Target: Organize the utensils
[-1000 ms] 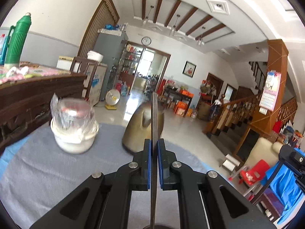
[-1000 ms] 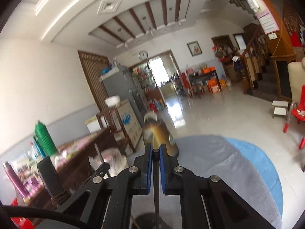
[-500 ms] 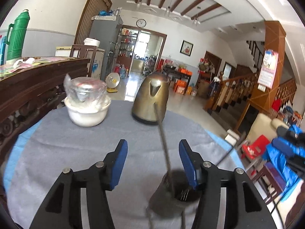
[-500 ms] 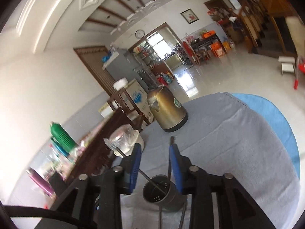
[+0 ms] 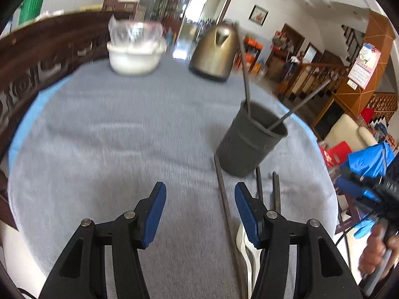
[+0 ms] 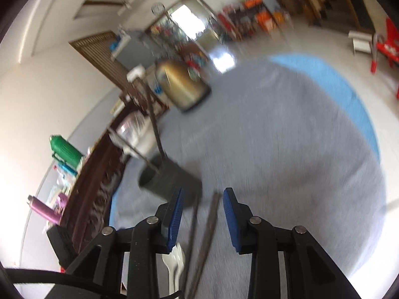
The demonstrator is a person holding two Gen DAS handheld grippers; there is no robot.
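A dark grey utensil cup (image 5: 251,139) stands on the grey tablecloth with two thin dark utensils (image 5: 245,79) leaning in it. Just before the cup lie several long dark utensils (image 5: 222,199) and white spoons (image 5: 243,244). My left gripper (image 5: 199,194) is open and empty over the cloth, left of those loose pieces. My right gripper (image 6: 203,199) is also open, low over the table, with a dark utensil handle (image 6: 212,214) lying between its fingers untouched. The cup (image 6: 167,179) sits just ahead and left of it, and a white spoon (image 6: 174,261) lies under the left finger.
A brass-coloured kettle (image 5: 214,52) and a white bowl wrapped in plastic (image 5: 136,49) stand at the far side of the round table (image 5: 99,137). A dark carved wooden cabinet (image 5: 37,57) borders the left. A person's hand (image 5: 376,246) shows at the right edge.
Both grippers were shut on upright utensils; they opened and those utensils now stand in the cup. Both grippers have dropped and tipped down toward the loose utensils on the cloth.
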